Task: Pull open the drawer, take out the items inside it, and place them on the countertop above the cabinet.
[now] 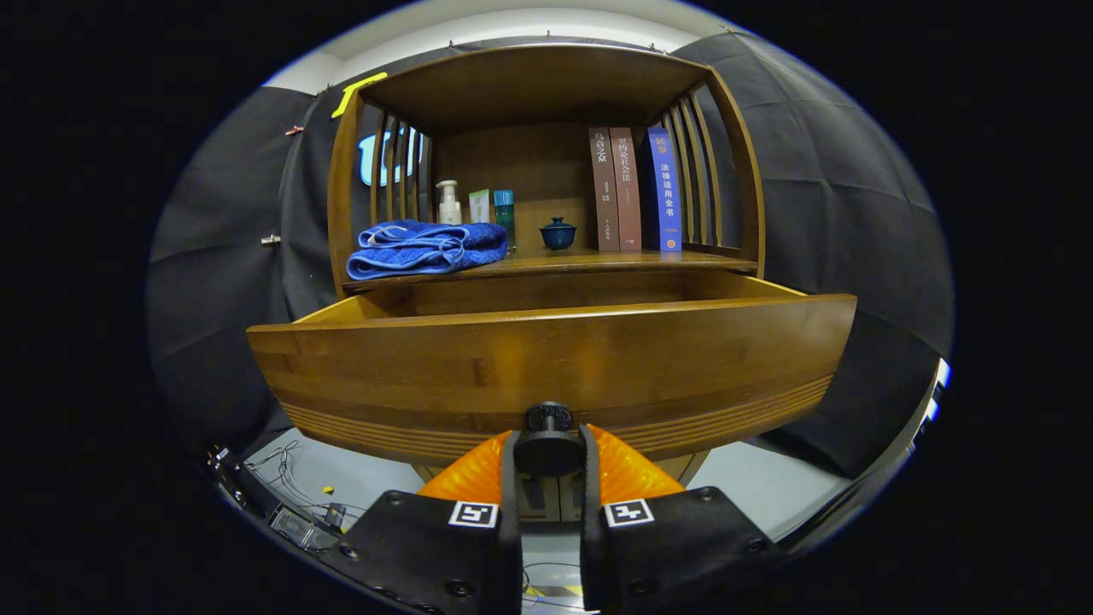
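The wooden drawer (546, 359) stands pulled out of the cabinet, its wide front panel right ahead of me. My gripper (548, 453) is shut on the drawer's round dark knob (548, 418), one finger on each side of it. The drawer's inside is hidden behind the front panel; only its inner back wall shows. Above it lies the countertop (598, 261) with a folded blue towel (427, 248) at its left end.
On the countertop stand a pump bottle (448, 203), a white tube (480, 205), a teal bottle (505, 213), a small blue lidded cup (558, 232) and three upright books (636, 190). A wooden hutch with slatted sides frames the shelf. Cables lie on the floor at lower left.
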